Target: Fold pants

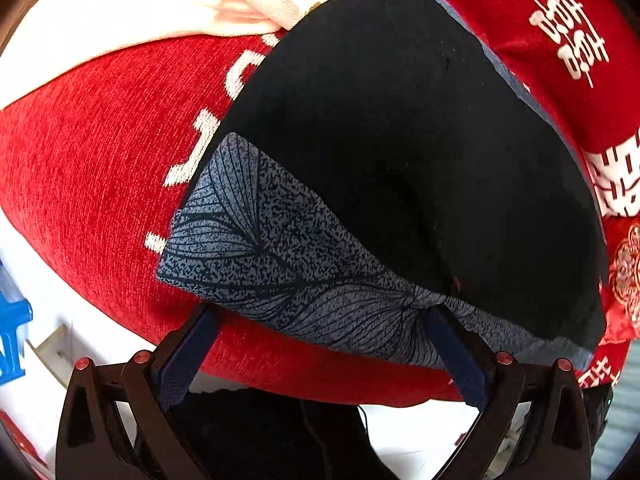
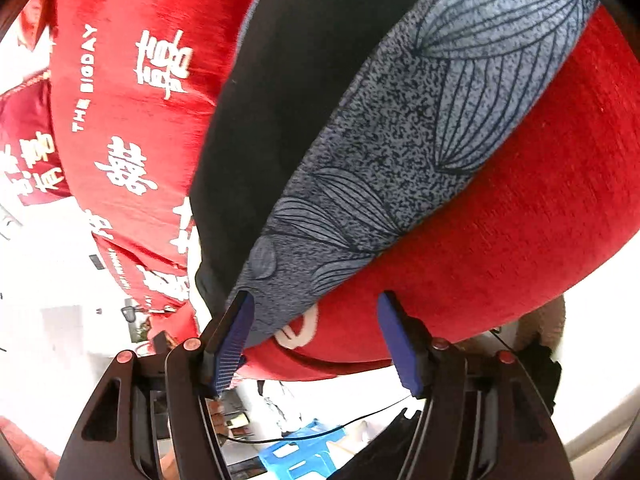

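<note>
The pants (image 1: 400,140) are black with a grey leaf-patterned band (image 1: 280,256) along the near edge. They lie folded on a red cushion (image 1: 88,168). My left gripper (image 1: 320,314) is open, its blue-padded fingers at the band's near edge. In the right wrist view the same band (image 2: 392,140) runs diagonally across the black cloth (image 2: 288,92). My right gripper (image 2: 316,300) is open, with the band's corner between its fingers.
The red cushion (image 2: 520,220) carries white characters and the words "THE BIGDAY" (image 2: 86,76). A cream cloth (image 1: 160,4) lies at the far left. A blue plastic stool (image 2: 304,448) and a black cable (image 2: 320,428) are below, on a white floor.
</note>
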